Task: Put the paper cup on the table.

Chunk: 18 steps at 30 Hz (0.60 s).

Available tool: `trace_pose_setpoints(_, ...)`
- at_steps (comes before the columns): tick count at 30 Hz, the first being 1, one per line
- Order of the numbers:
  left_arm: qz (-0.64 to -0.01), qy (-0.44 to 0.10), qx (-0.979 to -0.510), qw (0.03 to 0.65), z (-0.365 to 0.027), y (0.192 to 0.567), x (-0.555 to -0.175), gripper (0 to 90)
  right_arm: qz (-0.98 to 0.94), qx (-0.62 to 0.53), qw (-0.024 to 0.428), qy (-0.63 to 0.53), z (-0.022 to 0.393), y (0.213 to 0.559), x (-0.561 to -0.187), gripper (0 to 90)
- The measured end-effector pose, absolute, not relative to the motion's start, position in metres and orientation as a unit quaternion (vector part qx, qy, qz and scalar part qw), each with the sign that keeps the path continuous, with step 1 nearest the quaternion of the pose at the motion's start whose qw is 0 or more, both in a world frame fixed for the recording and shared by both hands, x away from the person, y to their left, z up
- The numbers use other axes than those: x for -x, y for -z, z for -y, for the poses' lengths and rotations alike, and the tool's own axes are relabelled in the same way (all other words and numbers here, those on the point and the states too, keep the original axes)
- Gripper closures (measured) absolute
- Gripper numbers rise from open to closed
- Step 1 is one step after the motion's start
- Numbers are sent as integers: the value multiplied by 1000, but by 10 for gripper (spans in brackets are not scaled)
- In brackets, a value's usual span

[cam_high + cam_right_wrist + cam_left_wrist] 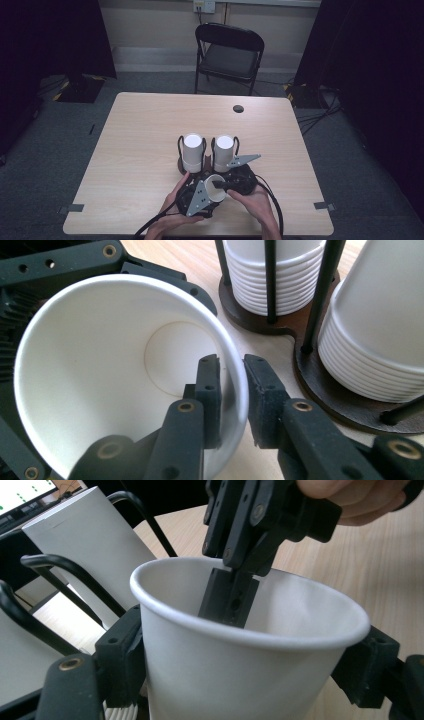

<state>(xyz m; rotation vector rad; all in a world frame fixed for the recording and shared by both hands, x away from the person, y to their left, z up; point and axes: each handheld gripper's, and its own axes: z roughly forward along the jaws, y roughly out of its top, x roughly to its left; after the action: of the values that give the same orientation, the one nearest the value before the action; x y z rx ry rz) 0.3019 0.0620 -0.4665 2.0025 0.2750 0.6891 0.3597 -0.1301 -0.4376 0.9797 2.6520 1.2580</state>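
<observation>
Near the bench's (135, 130) front edge, a paper cup (216, 189) is clamped by the left hand-held gripper (250, 680) while its rim is pinched by the right hand-held gripper (232, 390).

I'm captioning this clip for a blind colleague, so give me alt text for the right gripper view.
A white paper cup lies tipped toward the camera, its rim pinched between the right tool's two black jaws, one inside and one outside. The left tool grips the cup from behind, and two stacks of cups stand in a dark holder on the wooden table.
</observation>
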Motion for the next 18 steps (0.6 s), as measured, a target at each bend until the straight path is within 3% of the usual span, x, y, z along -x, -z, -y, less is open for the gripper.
trace_pose_setpoints(18, -203, -246, -785, 531, -70, 470, -312, 216, -806, -335, 85, -480, 147, 435, -350, 527)
